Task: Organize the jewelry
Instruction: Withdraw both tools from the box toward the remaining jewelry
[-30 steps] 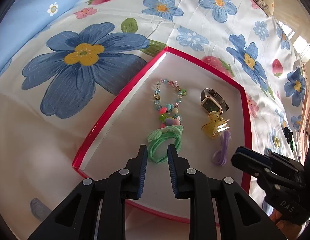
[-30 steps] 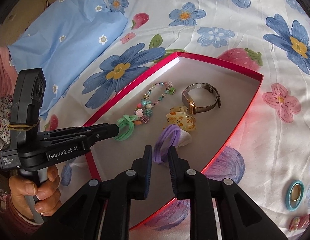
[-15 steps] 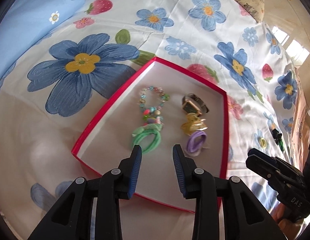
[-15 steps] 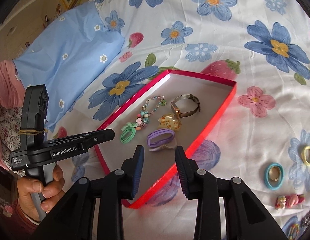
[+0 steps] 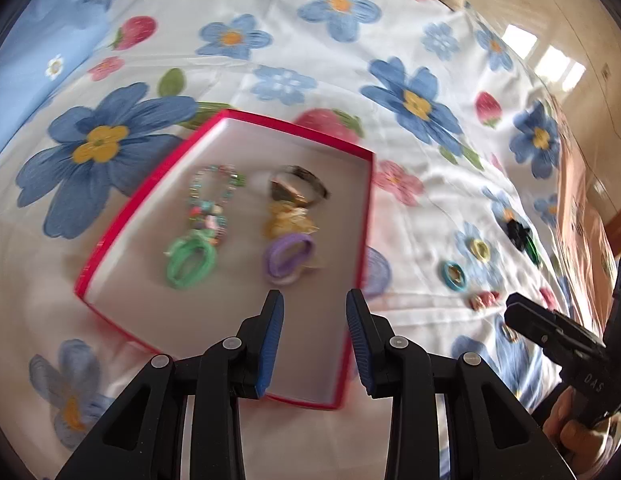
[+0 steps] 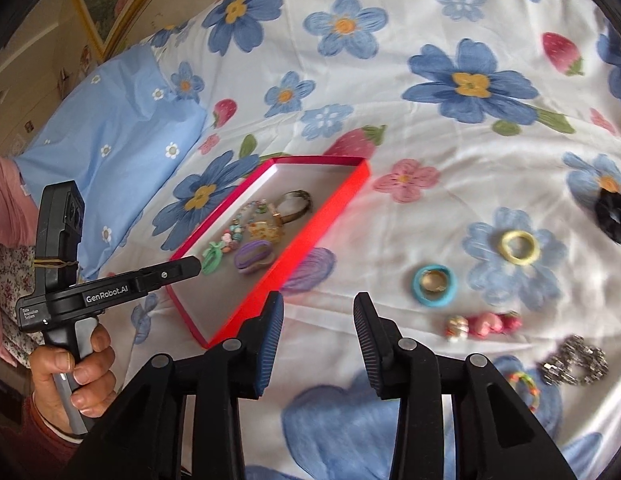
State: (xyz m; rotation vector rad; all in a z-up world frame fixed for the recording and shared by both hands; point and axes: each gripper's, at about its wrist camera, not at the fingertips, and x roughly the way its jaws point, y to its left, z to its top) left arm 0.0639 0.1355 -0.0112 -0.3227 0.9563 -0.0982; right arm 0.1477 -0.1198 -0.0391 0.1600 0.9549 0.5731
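Left gripper (image 5: 314, 312) hangs released above the red box (image 5: 360, 248), where a green hair tie (image 5: 190, 260), purple hair tie (image 5: 288, 258), beaded bracelet (image 5: 212, 196) and watch (image 5: 298, 188) lie. Right gripper (image 6: 318, 314), equally spread and empty, hovers over the bedsheet (image 6: 390, 92) between the box (image 6: 310, 236) and a blue hair tie (image 6: 434, 283), with a yellow hair tie (image 6: 520, 247) beyond.

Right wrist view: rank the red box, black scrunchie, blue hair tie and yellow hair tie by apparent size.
1. Red box, by far.
2. Black scrunchie, blue hair tie and yellow hair tie look alike; fisheye stretch prevents ranking them.
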